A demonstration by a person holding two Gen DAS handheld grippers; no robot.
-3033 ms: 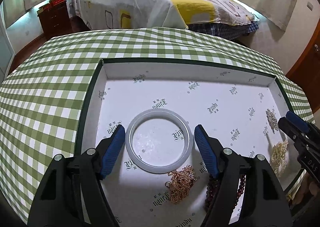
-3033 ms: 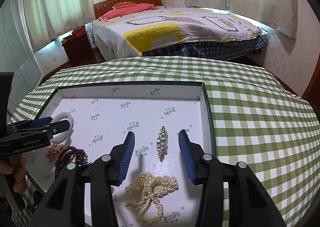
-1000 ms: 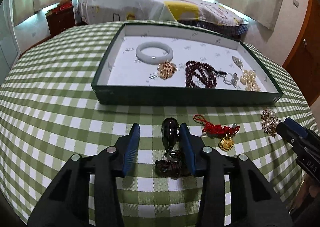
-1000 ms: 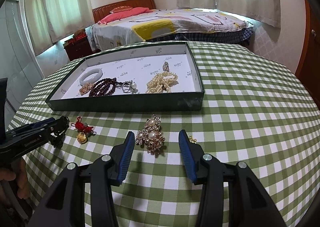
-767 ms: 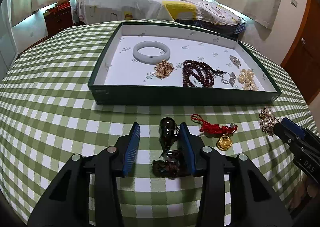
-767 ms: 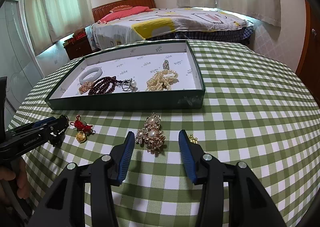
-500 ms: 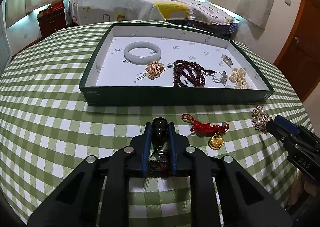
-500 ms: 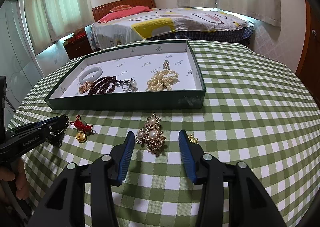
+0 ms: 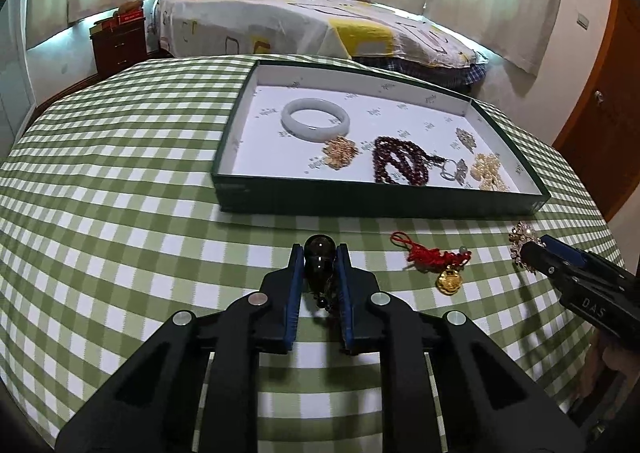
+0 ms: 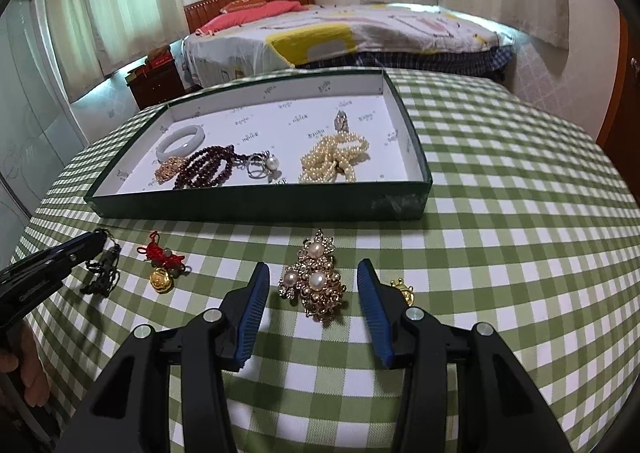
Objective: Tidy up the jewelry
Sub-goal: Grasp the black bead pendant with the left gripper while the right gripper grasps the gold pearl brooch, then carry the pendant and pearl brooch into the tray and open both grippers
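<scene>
The green box sits ahead on the checked tablecloth. My left gripper is clamped on the dark bead pendant; I should lift straight, tassel clear. My right gripper straddles the pearl brooch, fingers apart.

The dark pendant shows only its rounded top between the left gripper pads; its lower half and cord are lost in shadow behind them. In the right view that pendant is a dark tangle, too blurred to read. The right gripper covers part of the brooch and runs off the picture's edge. A small gold charm peeks from behind the right pad, mostly hidden. The tray print is too small to read.
</scene>
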